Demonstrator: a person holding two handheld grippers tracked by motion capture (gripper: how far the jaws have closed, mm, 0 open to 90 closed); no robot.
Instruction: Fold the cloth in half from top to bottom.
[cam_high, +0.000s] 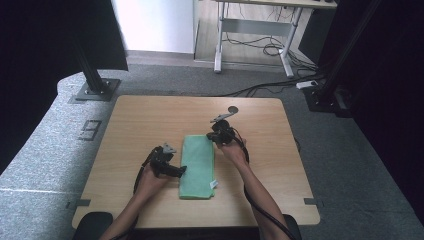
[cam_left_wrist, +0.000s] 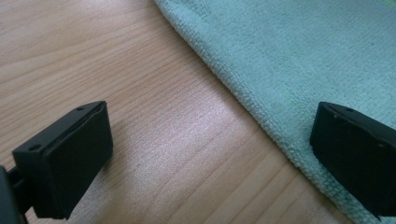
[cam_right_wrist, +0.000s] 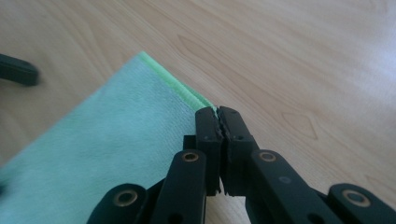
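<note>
The tabletop (cam_high: 135, 125) is a light wood rectangle with rounded corners, and a folded green cloth (cam_high: 197, 167) lies a little on the near side of its middle. The cloth is a long rectangle whose long axis runs from the near edge of the tabletop toward the far edge, its short ends facing those two edges. A small white tag (cam_high: 213, 184) sticks out at its near right corner.

The right gripper (cam_high: 220, 136) sits at the cloth's far right corner. In the right gripper view its fingers (cam_right_wrist: 208, 135) are pressed together, with the cloth's hemmed edge (cam_right_wrist: 180, 86) caught between their tips, so they are clamped on the cloth at that corner.

The left gripper (cam_high: 181, 171) rests at the cloth's left long edge, pointing across it toward the right. In the left gripper view its fingers (cam_left_wrist: 70, 154) stand wide apart: one is over bare wood and the other is over the cloth (cam_left_wrist: 289, 60), with the cloth's edge running between them. Nothing is gripped there.
</note>
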